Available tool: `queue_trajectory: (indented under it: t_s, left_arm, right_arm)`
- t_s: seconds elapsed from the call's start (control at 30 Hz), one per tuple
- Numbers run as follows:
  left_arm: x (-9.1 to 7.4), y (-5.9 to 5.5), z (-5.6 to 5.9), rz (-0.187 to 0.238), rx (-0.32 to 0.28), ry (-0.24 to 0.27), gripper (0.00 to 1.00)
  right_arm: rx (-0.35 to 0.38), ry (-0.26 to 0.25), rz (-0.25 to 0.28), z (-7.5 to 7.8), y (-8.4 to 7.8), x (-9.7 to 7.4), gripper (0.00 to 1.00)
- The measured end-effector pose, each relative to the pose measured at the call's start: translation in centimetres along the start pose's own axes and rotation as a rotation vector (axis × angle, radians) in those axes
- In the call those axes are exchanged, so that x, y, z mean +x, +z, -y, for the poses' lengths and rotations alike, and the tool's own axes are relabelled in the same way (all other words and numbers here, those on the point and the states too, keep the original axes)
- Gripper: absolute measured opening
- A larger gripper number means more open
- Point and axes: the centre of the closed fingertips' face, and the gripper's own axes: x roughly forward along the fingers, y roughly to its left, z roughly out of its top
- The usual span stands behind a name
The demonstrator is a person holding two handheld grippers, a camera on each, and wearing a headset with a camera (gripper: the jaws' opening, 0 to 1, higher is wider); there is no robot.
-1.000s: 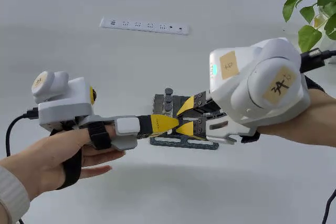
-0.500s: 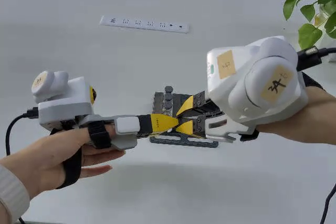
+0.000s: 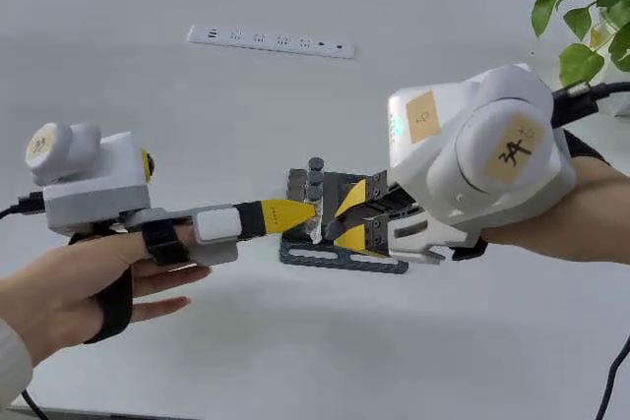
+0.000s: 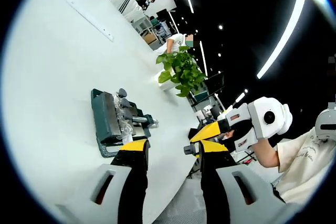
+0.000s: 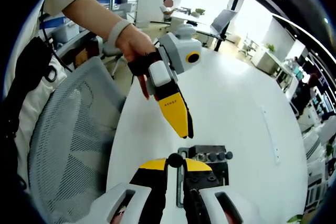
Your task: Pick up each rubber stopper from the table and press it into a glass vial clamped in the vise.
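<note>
In the head view, the white body of the right hand-held gripper (image 3: 333, 226) covers the right half of the vise (image 3: 340, 263) at frame centre, so the vials (image 3: 315, 184) cannot be counted. Their clear glass is hard to pick out. A plant (image 3: 581, 17) is cut off by the upper right edge, a cable (image 3: 618, 381) by the lower right corner, and a sleeve (image 3: 10, 381) by the lower left. The handwriting on the gripper's tan labels is not readable. In the right gripper view, low centre, yellow jaw tips hide the near end of the vise, and the stopper (image 5: 176, 160) shows as a small dark knob. In the left gripper view, the distant people at the top are too small to make out.
</note>
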Motion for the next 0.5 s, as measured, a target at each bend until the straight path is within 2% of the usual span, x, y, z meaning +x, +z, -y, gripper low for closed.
queue_trajectory:
  t_s: [0.1,0.27,0.33,0.43,0.5]
  left_arm:
    - [-0.4,-0.3,-0.3,-0.026,0.08,0.021,0.47]
    - [-0.7,-0.6,-1.1,-0.059,0.222,0.078,0.69]
    - [-0.8,-0.6,-1.2,-0.062,0.231,0.092,0.76]
    - [-1.0,-0.6,-1.7,-0.079,0.32,0.119,0.85]
    - [-1.1,-0.5,-2.0,-0.08,0.354,0.138,0.9]
  right_arm:
    - [0.013,0.011,-0.002,0.0,-0.1,0.1,0.06]
    - [0.021,0.025,-0.014,0.3,-0.4,0.2,0.06]
    - [0.024,0.03,-0.018,0.4,-0.4,0.2,0.06]
    - [0.03,0.052,-0.03,0.7,-0.6,0.3,0.06]
    - [0.03,0.07,-0.047,0.8,-0.8,0.4,0.06]
